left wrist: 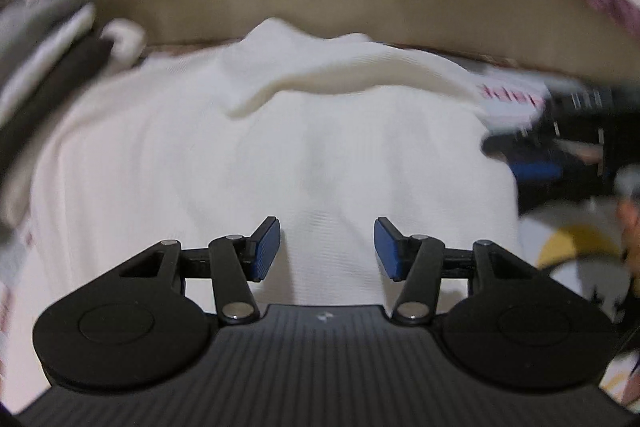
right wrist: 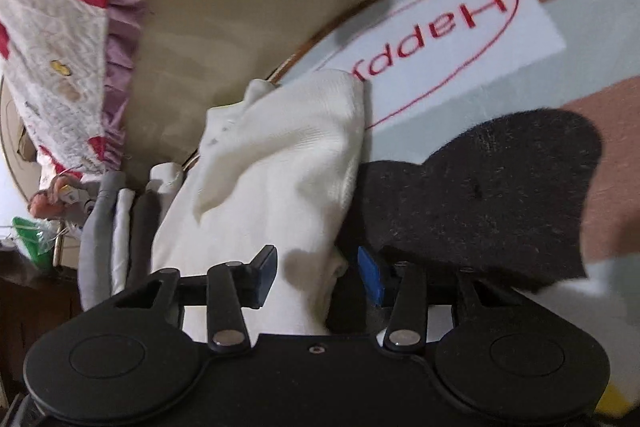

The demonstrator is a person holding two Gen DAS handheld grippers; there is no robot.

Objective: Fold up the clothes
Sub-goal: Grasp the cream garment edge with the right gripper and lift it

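A white knit garment lies spread on the surface and fills the middle of the left wrist view, with a raised fold along its far edge. My left gripper is open just above it and holds nothing. In the right wrist view the same white garment lies partly folded, its right edge running toward me. My right gripper is open with that edge between its blue pads; the jaws are apart and do not pinch it. A black fuzzy cloth lies right of the garment, over the right finger.
A stack of folded grey and white clothes lies left of the garment. The mat bears a red "Happy" oval. A floral quilt hangs beyond the beige floor strip. Dark blurred items sit at the right in the left wrist view.
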